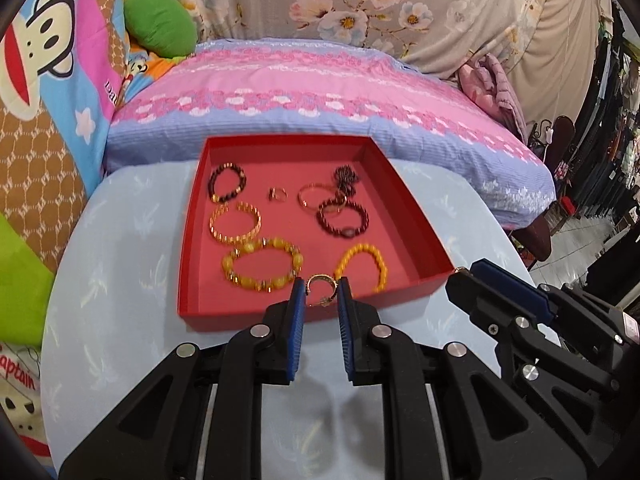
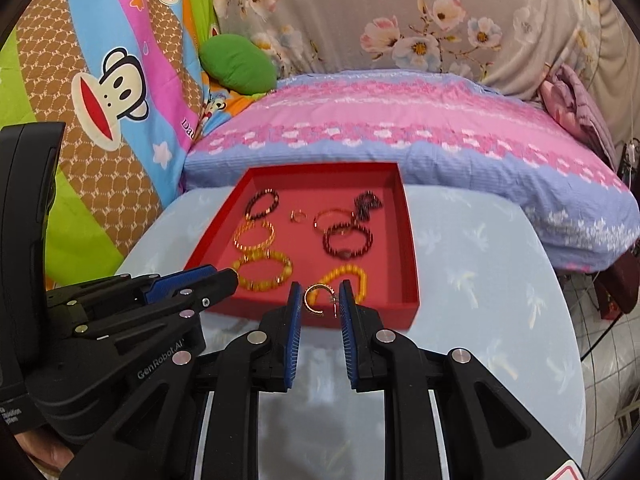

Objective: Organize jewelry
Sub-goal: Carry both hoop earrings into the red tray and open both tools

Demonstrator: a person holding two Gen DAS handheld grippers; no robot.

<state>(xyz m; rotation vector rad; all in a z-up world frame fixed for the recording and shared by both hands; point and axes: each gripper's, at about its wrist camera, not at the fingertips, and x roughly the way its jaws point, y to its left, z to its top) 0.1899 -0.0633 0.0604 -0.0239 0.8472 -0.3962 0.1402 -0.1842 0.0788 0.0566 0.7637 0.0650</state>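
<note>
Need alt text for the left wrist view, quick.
The left gripper pinches a small gold ring between its fingers above the near edge of a red tray of beaded bracelets; the right gripper sits to the right.

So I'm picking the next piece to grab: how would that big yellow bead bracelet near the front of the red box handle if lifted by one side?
The yellow bead bracelet would probably sag, since it looks like separate beads on a string. Its chunky beads suggest some weight for its size. Smooth round beads may slip between flat pads.

Matt red tray (image 1: 404, 216), glossy beaded bracelets (image 1: 262, 264), cloth-covered table (image 1: 120, 280)
</note>
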